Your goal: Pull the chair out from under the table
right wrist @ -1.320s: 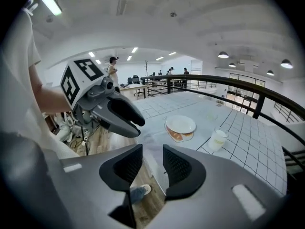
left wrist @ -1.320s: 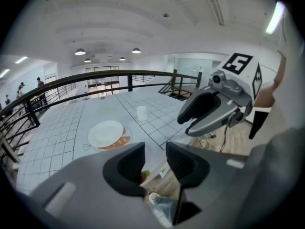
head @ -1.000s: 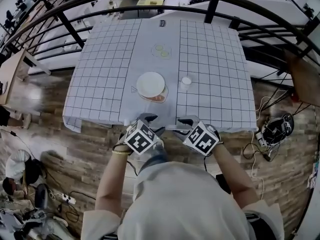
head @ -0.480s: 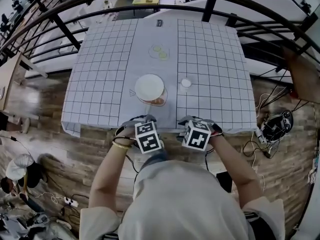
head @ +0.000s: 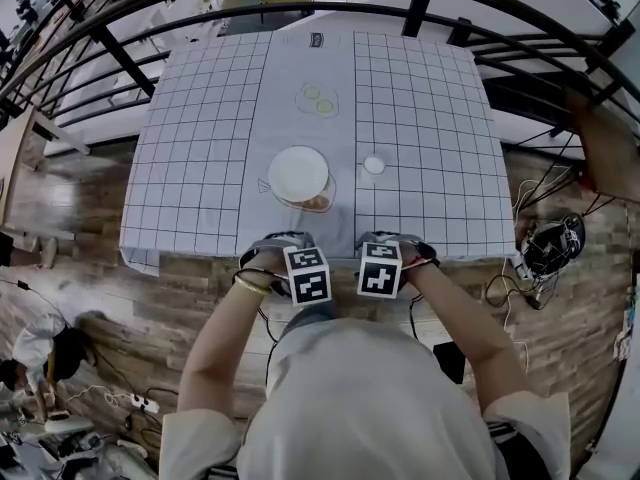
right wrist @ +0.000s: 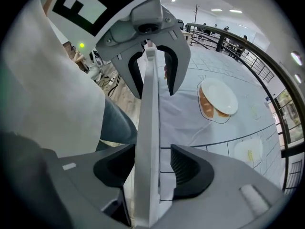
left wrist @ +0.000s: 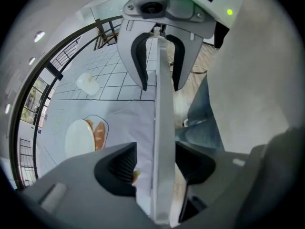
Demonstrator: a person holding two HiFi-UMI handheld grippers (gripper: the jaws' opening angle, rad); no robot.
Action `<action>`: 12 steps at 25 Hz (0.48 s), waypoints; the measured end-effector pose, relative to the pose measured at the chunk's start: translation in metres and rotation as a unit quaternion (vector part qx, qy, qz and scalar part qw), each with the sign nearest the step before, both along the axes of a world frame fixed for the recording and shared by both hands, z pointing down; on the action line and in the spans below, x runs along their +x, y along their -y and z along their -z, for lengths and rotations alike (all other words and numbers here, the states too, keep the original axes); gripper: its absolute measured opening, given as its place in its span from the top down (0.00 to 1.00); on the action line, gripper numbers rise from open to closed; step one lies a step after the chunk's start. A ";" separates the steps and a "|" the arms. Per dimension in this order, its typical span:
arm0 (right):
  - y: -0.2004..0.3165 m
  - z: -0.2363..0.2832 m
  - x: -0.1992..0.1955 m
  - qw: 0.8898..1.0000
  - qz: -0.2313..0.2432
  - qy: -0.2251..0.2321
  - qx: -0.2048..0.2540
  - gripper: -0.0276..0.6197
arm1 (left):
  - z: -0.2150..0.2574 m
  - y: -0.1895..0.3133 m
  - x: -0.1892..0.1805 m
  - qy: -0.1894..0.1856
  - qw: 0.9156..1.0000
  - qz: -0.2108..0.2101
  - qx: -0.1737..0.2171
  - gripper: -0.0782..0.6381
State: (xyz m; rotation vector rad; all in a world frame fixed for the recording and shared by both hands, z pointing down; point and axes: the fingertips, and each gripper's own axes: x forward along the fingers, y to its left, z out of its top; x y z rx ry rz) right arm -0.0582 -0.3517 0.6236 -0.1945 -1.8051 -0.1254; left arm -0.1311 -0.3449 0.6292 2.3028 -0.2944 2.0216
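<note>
At the table (head: 200,168) edge, both grippers have sunk astride the chair back (left wrist: 161,104). The left gripper (left wrist: 156,151) gapes around it; the right gripper (right wrist: 153,152) is opening, rail between its jaws.

tablecloth (head: 200,168): matt cloth | floor (head: 150,298): wood planks | chair back (left wrist: 162,128): smooth, pale

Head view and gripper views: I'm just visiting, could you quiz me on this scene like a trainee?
1. True or false: the plate lies on the gridded tablecloth.
2. What passes between the jaws of the left gripper and the right gripper? A a spoon; B the chair's top rail; C a cable.
3. Fill in: in the head view, the small white cup stands to the plate's ___.
Key: 1 true. 2 B; the right gripper's jaws are opening, rail between them. 3 right.
</note>
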 end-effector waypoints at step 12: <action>-0.005 -0.031 0.001 0.999 0.007 -0.037 -0.021 0.63 | -0.025 0.002 0.003 0.002 1.000 -0.006 -0.015 0.61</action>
